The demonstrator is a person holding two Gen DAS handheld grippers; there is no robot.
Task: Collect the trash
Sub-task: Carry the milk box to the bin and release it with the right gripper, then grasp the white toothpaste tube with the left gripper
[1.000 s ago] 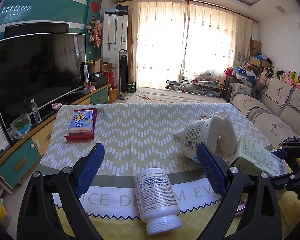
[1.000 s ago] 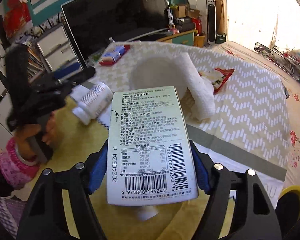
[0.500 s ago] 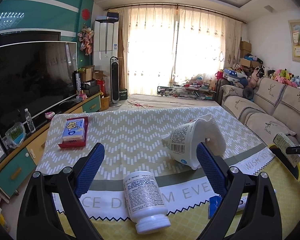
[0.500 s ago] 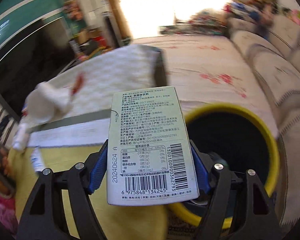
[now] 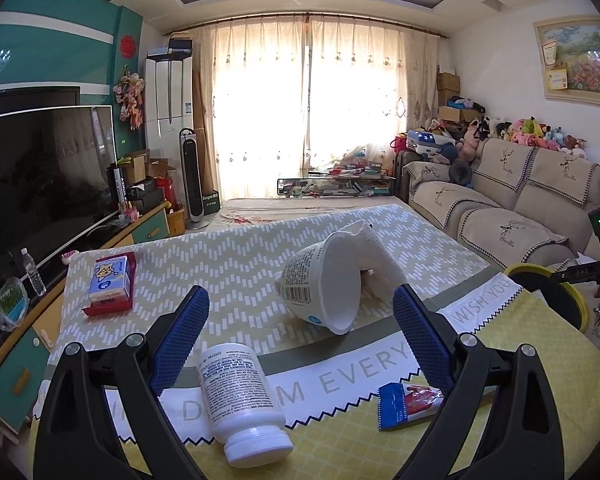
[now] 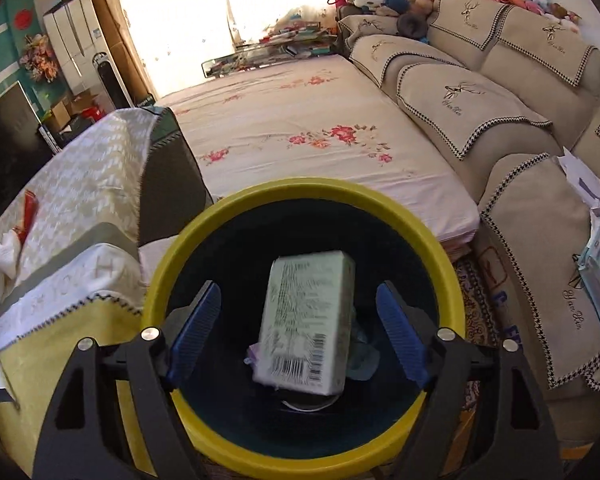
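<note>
Right gripper (image 6: 298, 332): ribbed blue pads opening, clear of the pale rectangular carton (image 6: 306, 322), blurred inside the round yellow-rimmed bin (image 6: 300, 190); left gripper (image 5: 300, 334): jaws apart, above the smooth white plastic bottle (image 5: 242, 398) lying on the tablecloth (image 5: 228, 264).

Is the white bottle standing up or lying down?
Lying down. The white plastic bottle rests on its side on the tablecloth, cap toward the camera.

Sunlit curtains (image 5: 308, 112) glow across the far window — a dark television (image 5: 40, 176) against the teal wall (image 5: 60, 48), a beige sofa (image 5: 520, 200) topped with plush toys (image 5: 532, 132).
</note>
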